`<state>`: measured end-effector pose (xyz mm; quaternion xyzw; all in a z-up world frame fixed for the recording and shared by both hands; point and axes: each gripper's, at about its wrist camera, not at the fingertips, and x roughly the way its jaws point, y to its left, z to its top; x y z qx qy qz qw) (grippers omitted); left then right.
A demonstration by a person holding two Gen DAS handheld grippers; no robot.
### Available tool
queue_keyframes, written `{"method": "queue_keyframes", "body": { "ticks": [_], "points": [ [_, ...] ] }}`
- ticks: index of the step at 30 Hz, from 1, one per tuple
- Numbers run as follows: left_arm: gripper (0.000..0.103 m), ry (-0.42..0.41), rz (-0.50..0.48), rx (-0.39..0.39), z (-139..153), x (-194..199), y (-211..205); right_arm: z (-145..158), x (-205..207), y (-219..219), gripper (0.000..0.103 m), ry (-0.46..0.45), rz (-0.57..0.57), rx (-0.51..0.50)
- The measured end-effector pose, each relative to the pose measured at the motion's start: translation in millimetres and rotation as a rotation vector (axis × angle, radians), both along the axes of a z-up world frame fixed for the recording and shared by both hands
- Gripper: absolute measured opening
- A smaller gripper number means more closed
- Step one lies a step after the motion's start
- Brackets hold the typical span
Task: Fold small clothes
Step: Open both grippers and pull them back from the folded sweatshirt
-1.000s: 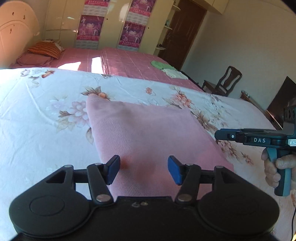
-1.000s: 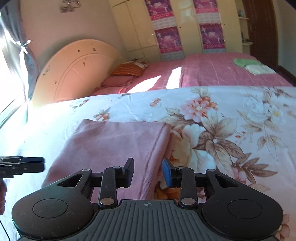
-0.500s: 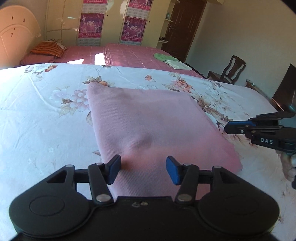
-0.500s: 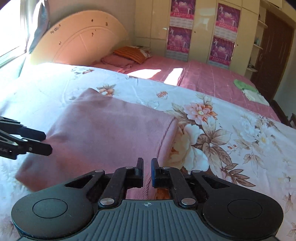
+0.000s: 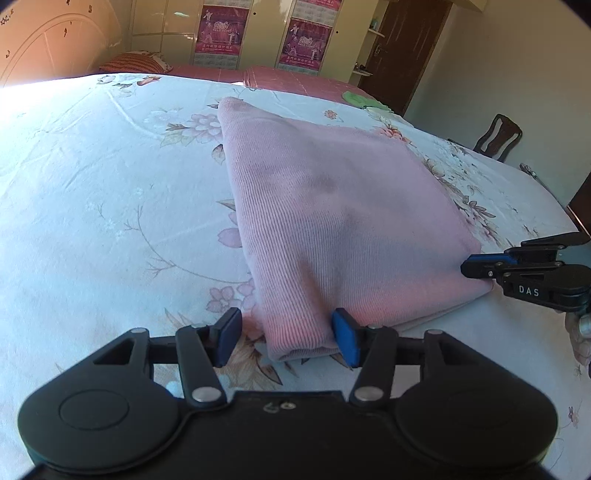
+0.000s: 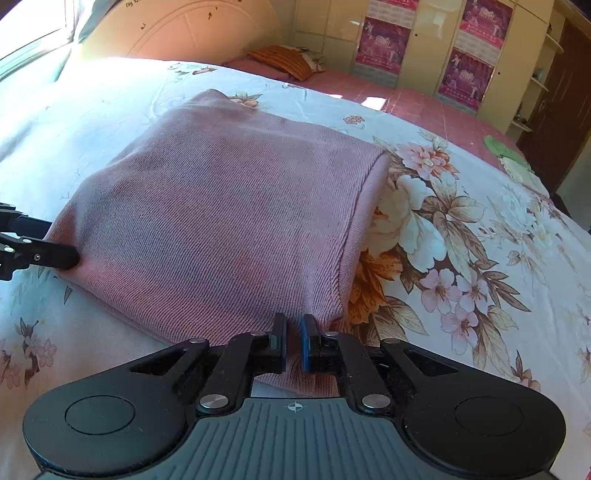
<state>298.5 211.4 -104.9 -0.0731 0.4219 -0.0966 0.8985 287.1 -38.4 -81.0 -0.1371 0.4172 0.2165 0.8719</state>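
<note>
room: bedroom in sunlight, with a cream headboard [image 6: 177,33] sitting at the far end, posters [image 6: 384,40] hanging on pale cupboards, a dark door [image 5: 402,55] and a chair [image 5: 498,136] standing by the right wall.
surface: floral sheet [image 5: 92,184] covering the near bed; a second bed with a red cover [image 6: 424,107] lying behind it, carrying a striped pillow [image 6: 280,61] and a green cloth [image 6: 498,146].
cloth: pink knit [image 5: 332,214] lying folded flat on the sheet, its near edge facing both cameras.
left gripper [image 5: 288,338]: jaws standing wide apart, straddling the knit's near left corner; one blue pad [image 5: 345,338] is touching the fabric edge, the other is sitting just beside it over the sheet.
right gripper [image 6: 293,341]: jaws sitting nearly together at the knit's near right corner, with fabric pinched between the pads; in the left wrist view its tips are pressing on that corner.
</note>
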Motion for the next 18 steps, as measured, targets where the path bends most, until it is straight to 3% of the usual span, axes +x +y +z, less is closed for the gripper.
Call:
{"method": "queue_keyframes", "body": {
  "ticks": [2,3,5,6,9,18],
  "points": [
    [0.056,-0.004,0.016,0.021,2.2,-8.3,-2.7,2.8,-5.2,-4.6,0.005,-0.009,-0.038,-0.01],
    [0.062,-0.006,0.029,0.044,3.6,-13.9,-5.1,6.0,-9.6,-5.0,0.006,-0.023,-0.068,-0.037],
    [0.085,-0.025,0.077,0.123,8.5,-30.6,-11.8,13.4,-21.4,-11.3,0.007,-0.059,-0.143,-0.083],
    [0.087,-0.051,0.098,0.147,11.7,-42.2,-14.4,17.1,-28.1,-18.0,0.007,-0.063,-0.186,-0.089],
    [0.087,-0.074,0.102,0.115,17.9,-75.3,-20.4,27.7,-55.0,-49.4,0.007,-0.027,-0.237,0.053],
    [0.087,-0.047,0.119,0.142,12.8,-164.1,-67.4,22.3,-164.2,-106.7,0.008,0.05,-0.283,0.169]
  ]
}}
